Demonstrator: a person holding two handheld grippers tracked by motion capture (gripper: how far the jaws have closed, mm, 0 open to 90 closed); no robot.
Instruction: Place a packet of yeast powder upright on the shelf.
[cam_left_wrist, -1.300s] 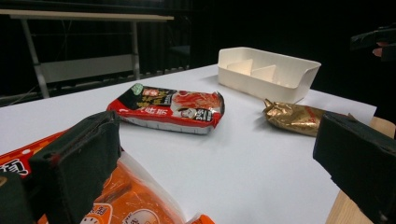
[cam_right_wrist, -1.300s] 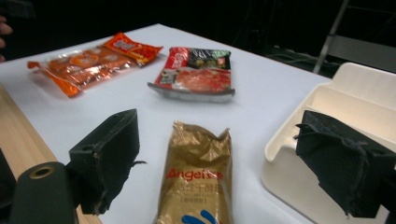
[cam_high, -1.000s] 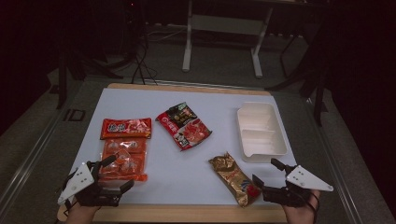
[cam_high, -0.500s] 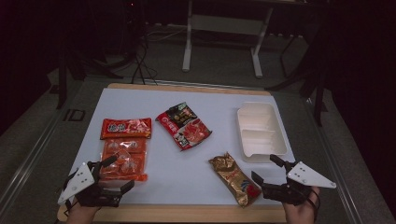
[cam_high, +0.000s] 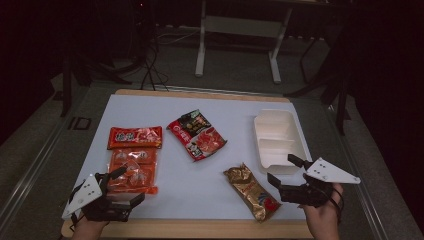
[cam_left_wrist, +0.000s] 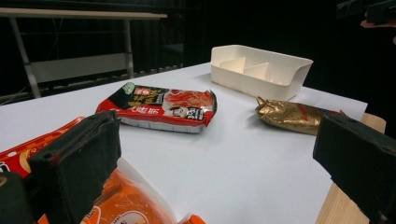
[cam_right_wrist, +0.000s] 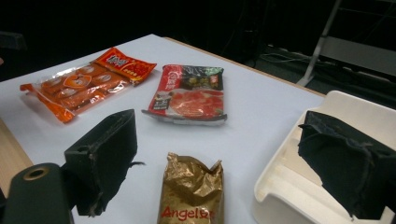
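Four things lie on the white table (cam_high: 150, 107). An orange snack packet (cam_high: 132, 160) with a red header is at the left. A red-and-black packet (cam_high: 196, 135) is in the middle. A crumpled gold packet (cam_high: 252, 192) lies near the front right. A white divided tray (cam_high: 277, 140) stands empty at the right. My left gripper (cam_high: 131, 185) is open at the front left, its far jaw over the orange packet's (cam_left_wrist: 121, 210) near corner. My right gripper (cam_high: 282, 169) is open between the gold packet (cam_right_wrist: 194, 191) and the tray's (cam_right_wrist: 289, 186) near end, holding nothing.
The table's wooden front edge (cam_high: 200, 227) runs just ahead of both hands. Bare white surface lies between the packets. Dark floor, cables and a metal table frame (cam_high: 237, 25) lie beyond the far edge.
The right gripper has drifted slightly left and forward, toward the gold packet. The left gripper and all packets have stayed where they were.
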